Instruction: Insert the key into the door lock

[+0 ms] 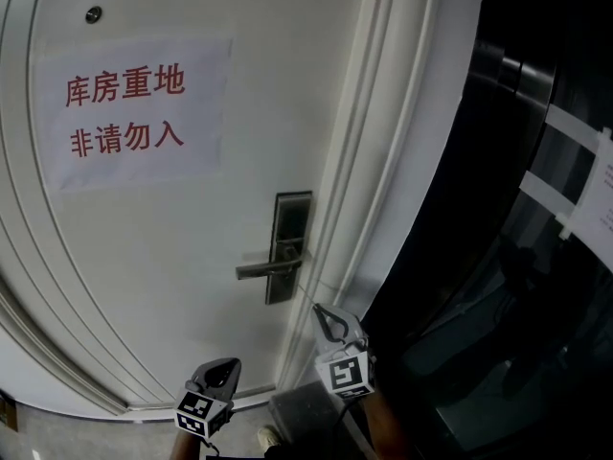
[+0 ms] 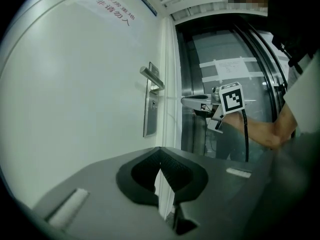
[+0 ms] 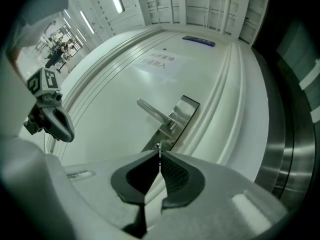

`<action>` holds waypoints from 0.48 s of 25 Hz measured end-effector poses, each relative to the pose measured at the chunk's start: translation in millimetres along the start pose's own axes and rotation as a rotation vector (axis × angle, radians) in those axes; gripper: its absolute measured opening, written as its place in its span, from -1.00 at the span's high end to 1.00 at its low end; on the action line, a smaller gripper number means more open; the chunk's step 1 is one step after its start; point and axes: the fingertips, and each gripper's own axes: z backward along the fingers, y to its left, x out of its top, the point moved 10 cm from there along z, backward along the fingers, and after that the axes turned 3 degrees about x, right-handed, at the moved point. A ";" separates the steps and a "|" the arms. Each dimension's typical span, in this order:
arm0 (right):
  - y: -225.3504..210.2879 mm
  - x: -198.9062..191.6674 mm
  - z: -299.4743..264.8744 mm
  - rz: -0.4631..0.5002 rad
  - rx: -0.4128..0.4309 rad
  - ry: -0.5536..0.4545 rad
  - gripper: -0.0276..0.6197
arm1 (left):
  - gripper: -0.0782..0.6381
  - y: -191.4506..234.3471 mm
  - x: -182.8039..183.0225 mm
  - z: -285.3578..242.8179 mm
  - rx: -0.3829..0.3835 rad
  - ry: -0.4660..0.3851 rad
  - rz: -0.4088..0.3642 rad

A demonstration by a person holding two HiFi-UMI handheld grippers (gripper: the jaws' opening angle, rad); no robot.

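On the white door sits a steel lock plate with a lever handle; both also show in the right gripper view, lock plate and handle. My right gripper hangs below and right of the plate, a short way off the door. It is shut on a small key, whose metal tip pokes out past the pads and lines up with the plate's lower end. My left gripper is lower and further left, shut, with nothing seen between its jaws. From the left gripper, the right gripper points level at the door edge.
A paper sign with red characters hangs on the door's upper left, below a peephole. The moulded door frame runs down the middle. To the right stands a dark glass and steel panel with white tape strips.
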 end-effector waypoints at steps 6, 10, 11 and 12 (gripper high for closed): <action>-2.5 -1.6 -15.3 0.037 0.025 0.010 0.88 | 0.77 5.4 3.7 -4.9 0.019 -0.011 -0.002; -3.0 -2.1 -24.5 0.042 0.037 0.007 0.88 | 0.77 9.4 3.7 -6.1 0.031 -0.011 -0.002; -3.3 -2.4 -27.1 0.044 0.041 0.008 0.88 | 0.77 10.3 3.6 -6.3 0.034 -0.011 -0.002; -3.6 -2.9 -29.7 0.046 0.044 0.010 0.88 | 0.77 11.3 3.5 -6.6 0.037 -0.011 -0.001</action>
